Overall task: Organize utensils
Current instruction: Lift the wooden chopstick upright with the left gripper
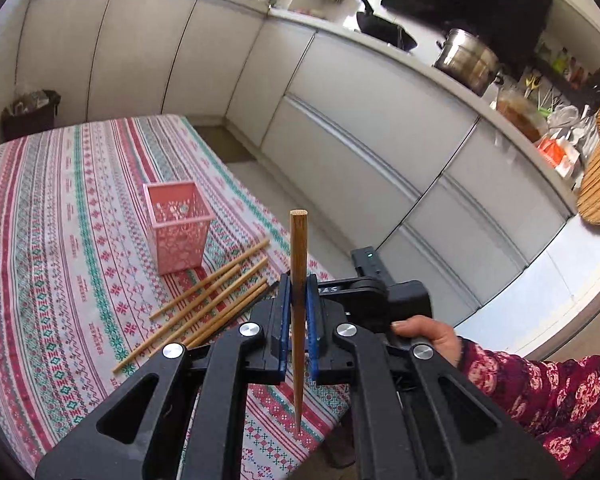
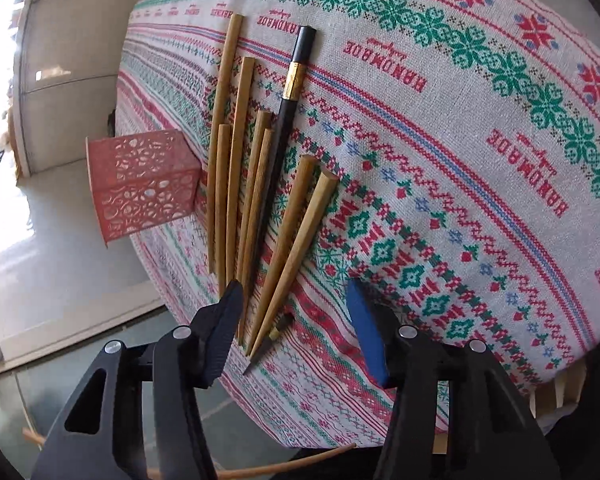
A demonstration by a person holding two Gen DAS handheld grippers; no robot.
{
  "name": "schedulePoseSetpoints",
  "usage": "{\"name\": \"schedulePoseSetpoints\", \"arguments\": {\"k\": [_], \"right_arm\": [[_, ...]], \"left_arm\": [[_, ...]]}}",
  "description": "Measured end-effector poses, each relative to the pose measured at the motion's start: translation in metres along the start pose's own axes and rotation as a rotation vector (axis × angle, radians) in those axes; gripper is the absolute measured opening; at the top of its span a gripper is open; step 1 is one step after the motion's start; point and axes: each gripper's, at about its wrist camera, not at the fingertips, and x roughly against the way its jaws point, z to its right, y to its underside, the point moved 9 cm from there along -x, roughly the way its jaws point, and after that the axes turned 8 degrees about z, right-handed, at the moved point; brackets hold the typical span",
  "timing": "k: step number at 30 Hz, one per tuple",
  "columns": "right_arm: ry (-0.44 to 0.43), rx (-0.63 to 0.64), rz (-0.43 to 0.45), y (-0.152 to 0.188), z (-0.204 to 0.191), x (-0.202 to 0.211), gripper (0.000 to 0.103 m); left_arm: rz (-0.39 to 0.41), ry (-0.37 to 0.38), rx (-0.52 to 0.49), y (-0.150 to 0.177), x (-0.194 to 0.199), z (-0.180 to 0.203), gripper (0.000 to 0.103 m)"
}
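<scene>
- Chopstick, brown wooden and tapered (image 1: 298, 280): pinched upright between the blue-padded fingers of the left gripper (image 1: 299, 304), thick end up, above the desk's edge.
- Handling (judged): light, stiff, smooth; likely to pivot in the grip, so mid-shaft hold suits best.
- Right gripper (image 2: 296, 328): fingers spread wide, holding nothing, at the tips of the loose wooden chopsticks (image 2: 236, 168) on the patterned tablecloth (image 2: 460, 160).
- Surroundings: pink perforated plastic holder (image 1: 179, 226) stands just beside the pile; one black chopstick with gold band (image 2: 288, 120) lies among them.
</scene>
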Motion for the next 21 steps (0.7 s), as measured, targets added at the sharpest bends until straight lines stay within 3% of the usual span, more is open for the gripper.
{"name": "schedulePoseSetpoints", "arguments": {"k": [1,3,5,8,11,15,17,21], "right_arm": [[0.033,0.017,0.010,-0.002,-0.004,-0.001,0.044],[0.102,0.073,0.024,-0.006,-0.013,-0.004,0.021],[0.171,0.106,0.045,-0.013,-0.020,-0.004,0.017],[0.279,0.131,0.059,-0.016,-0.019,-0.014,0.013],[0.331,0.157,0.058,-0.013,-0.019,-0.013,0.013],[0.370,0.142,0.072,-0.016,-0.026,-0.023,0.020],[0.413,0.192,0.080,-0.020,-0.037,-0.024,0.021],[0.387,0.274,0.120,-0.013,-0.041,-0.027,0.017]], "left_arm": [[0.029,-0.001,0.004,-0.002,0.005,-0.002,0.007],[0.061,0.002,0.014,-0.007,0.018,-0.002,0.007],[0.089,0.009,0.020,-0.014,0.030,-0.006,0.007],[0.135,0.029,0.028,-0.025,0.050,0.001,0.007],[0.164,0.039,0.029,-0.031,0.062,0.001,0.007],[0.183,0.049,0.034,-0.036,0.068,0.001,0.007],[0.187,0.053,0.035,-0.037,0.070,0.002,0.007],[0.193,0.046,0.043,-0.037,0.071,-0.001,0.008]]}}
